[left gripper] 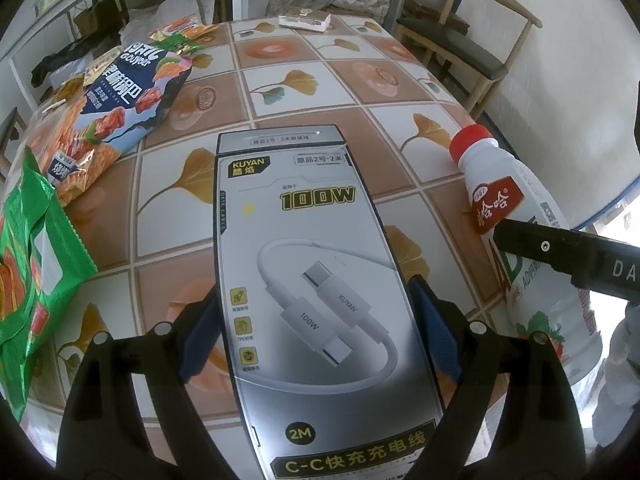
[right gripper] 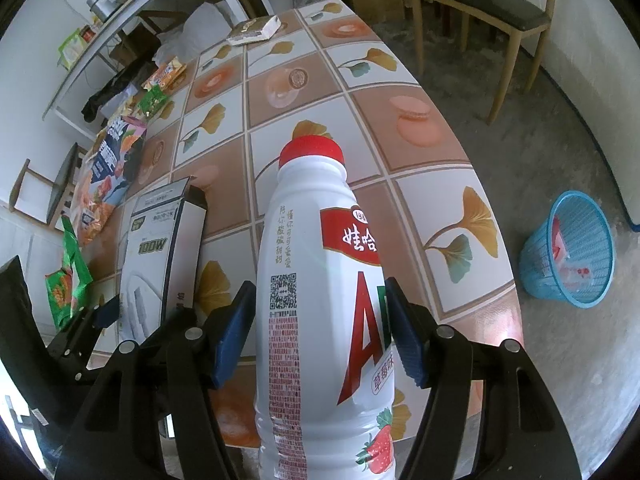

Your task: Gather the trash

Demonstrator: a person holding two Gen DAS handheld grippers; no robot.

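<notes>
My left gripper (left gripper: 316,328) is shut on a grey charging-cable box (left gripper: 312,272), its blue pads on both long sides, held above the tiled table (left gripper: 328,80). My right gripper (right gripper: 320,332) is shut on a white drink bottle (right gripper: 312,280) with a red cap, held over the table. The bottle also shows in the left wrist view (left gripper: 516,208), and the box in the right wrist view (right gripper: 160,240). A blue mesh trash basket (right gripper: 568,256) stands on the floor right of the table, with some wrappers inside.
Snack bags (left gripper: 120,92) and a green wrapper (left gripper: 36,264) lie along the table's left side. A small flat box (left gripper: 305,21) lies at the far end. Wooden chairs (right gripper: 488,12) stand beyond the table, and shelves (right gripper: 132,16) at the far left.
</notes>
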